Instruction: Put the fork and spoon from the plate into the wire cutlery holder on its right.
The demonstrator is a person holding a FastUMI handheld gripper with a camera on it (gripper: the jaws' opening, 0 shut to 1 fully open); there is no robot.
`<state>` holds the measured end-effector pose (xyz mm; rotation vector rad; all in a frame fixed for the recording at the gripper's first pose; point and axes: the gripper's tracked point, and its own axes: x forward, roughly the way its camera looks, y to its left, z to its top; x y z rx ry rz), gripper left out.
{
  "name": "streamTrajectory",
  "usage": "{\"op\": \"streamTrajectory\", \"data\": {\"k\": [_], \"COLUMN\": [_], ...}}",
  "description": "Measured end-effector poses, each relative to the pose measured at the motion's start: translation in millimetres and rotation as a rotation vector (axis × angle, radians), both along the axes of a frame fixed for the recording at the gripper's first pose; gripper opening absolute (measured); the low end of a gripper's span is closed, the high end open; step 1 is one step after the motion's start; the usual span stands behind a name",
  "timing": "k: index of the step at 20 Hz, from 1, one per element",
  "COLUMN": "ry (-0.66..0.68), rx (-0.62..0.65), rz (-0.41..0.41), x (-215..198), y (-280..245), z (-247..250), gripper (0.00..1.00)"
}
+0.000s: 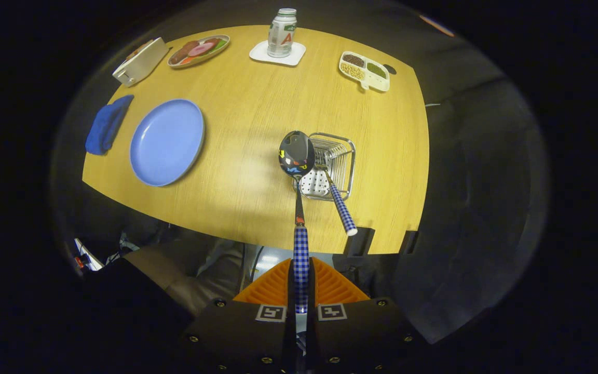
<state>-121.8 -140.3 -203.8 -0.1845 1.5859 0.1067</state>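
Note:
My gripper (301,283) is shut on the blue-checked handle of the spoon (297,156), both orange fingers (273,285) pressing it. The spoon points straight ahead, held high over the wooden table (247,114), its shiny bowl just left of the wire cutlery holder (333,166). The fork (341,208) stands in the holder, tines down, its checked handle leaning out toward me. The blue plate (166,141) lies bare, to the left of the holder.
A folded blue cloth (107,124) lies left of the plate. At the far side stand a white box (140,61), a dish of food (199,50), a can on a white coaster (282,32) and a divided tray of beans (364,71). The table's near edge is below the fingers.

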Motion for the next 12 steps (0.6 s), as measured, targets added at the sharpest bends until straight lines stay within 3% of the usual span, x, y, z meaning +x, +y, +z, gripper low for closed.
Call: {"op": "streamTrajectory", "data": {"k": [12], "ry": [0.153], "rx": [-0.074], "rz": [0.034], "x": [16.3], "y": [-28.4], "z": [-42.0], "gripper": [0.08]}}
